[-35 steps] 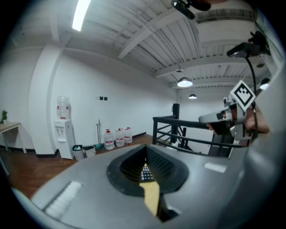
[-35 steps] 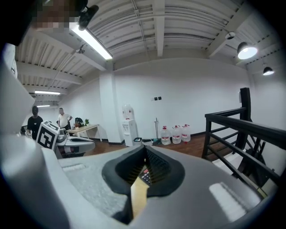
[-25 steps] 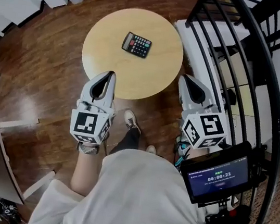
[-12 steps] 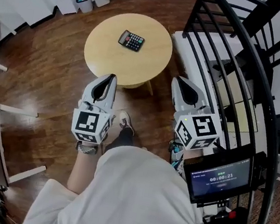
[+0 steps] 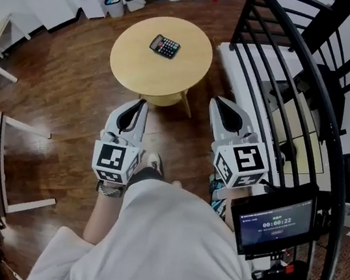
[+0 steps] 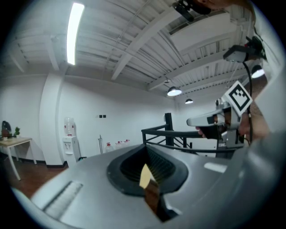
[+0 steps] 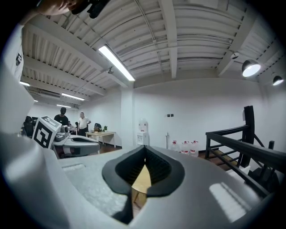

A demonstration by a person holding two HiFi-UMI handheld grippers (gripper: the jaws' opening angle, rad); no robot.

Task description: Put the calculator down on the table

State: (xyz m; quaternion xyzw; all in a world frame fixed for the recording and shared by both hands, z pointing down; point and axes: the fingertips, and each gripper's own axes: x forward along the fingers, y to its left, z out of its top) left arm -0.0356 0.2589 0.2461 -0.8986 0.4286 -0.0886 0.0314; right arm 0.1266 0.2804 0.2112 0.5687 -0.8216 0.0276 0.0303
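One flat calculator (image 5: 165, 46), round wooden table (image 5: 175, 77)

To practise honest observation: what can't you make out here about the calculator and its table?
Head view: calculator key labels and display, too small to read.
Left gripper view: calculator hidden by the body of the left gripper.
Right gripper view: likewise, behind the right gripper.
Head view: table legs mostly hidden under its top.

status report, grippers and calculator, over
Left gripper shut, empty. Right gripper shut, empty. Calculator flat on round table, apart from both. Black railing beside right gripper.
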